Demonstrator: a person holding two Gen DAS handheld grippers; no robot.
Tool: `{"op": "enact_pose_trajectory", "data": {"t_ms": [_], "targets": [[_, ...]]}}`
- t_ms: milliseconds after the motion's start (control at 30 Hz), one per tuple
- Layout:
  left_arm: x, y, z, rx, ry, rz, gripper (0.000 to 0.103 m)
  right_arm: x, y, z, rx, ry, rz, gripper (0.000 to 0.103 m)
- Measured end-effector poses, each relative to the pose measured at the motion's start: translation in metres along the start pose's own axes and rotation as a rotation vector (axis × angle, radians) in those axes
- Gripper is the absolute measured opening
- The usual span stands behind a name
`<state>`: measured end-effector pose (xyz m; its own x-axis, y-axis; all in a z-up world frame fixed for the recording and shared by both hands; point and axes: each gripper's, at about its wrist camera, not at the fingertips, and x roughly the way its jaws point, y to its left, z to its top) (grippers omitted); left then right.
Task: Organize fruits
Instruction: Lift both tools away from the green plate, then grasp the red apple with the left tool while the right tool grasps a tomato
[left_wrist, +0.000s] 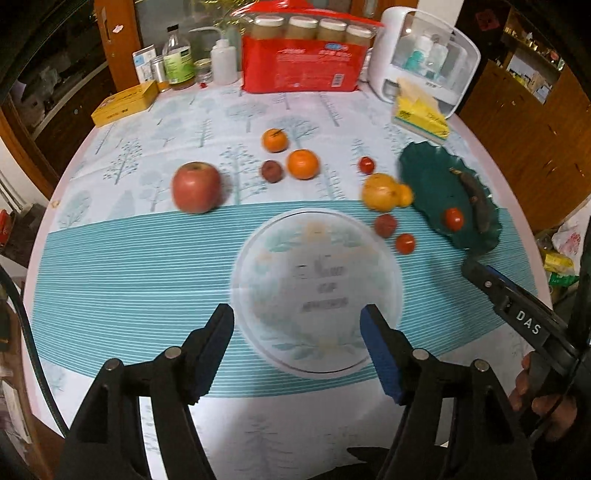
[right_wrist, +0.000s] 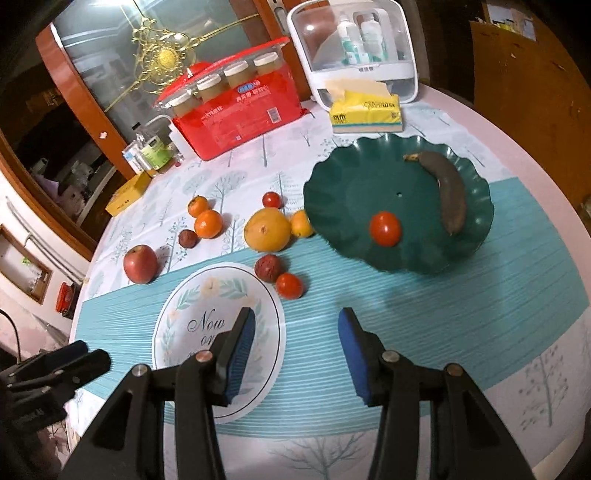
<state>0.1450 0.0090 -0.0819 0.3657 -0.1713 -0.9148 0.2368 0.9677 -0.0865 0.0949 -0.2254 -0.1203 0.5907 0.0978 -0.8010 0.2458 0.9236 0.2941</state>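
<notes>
Both tongs hang open above the table with nothing between their blue pads: the left tongs (left_wrist: 297, 354) over the round printed mat (left_wrist: 316, 291), the right tongs (right_wrist: 295, 354) over the striped cloth just at the mat's 3 o'clock edge.

Loose fruit lies beyond the mat. An apple (right_wrist: 140, 264) sits at its 10 o'clock. Two dark wrinkled fruits lie on the cloth, one (right_wrist: 269, 267) touching a small tomato (right_wrist: 290, 286) at the mat's 1 o'clock. Farther on, a big yellow-orange citrus (right_wrist: 267, 229) rests beside a smaller orange (right_wrist: 301, 223) that sits against the rim of the green dish (right_wrist: 332, 206). Two more oranges (right_wrist: 208, 223) and another tomato (right_wrist: 272, 199) lie at 12 o'clock.

Inside the dish, a tomato (right_wrist: 385, 229) sits near the 7 o'clock side and a brown overripe banana (right_wrist: 445, 188) curves along the 2 o'clock side, well apart from it.

A hand (left_wrist: 543, 398) grips the right tool's handle.
</notes>
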Motion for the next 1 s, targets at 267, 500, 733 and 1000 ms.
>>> {"op": "enact_pose_trajectory", "data": {"t_ms": [267, 500, 733, 1000], "targets": [[0.013, 0.050, 0.021, 0.008, 0.058, 0.002, 0.073, 0.012, 0.019, -0.015, 0.046, -0.013, -0.054, 0.047], [0.032, 0.081, 0.053, 0.055, 0.110, -0.009, 0.079, 0.027, 0.034, -0.024, 0.012, -0.015, -0.135, 0.047], [0.066, 0.103, 0.088, 0.105, 0.139, -0.002, 0.083, 0.046, 0.050, -0.025, -0.064, -0.034, -0.245, 0.047], [0.115, 0.120, 0.112, 0.102, 0.179, -0.023, 0.085, 0.068, 0.069, -0.021, -0.177, -0.065, -0.369, 0.047]]}}
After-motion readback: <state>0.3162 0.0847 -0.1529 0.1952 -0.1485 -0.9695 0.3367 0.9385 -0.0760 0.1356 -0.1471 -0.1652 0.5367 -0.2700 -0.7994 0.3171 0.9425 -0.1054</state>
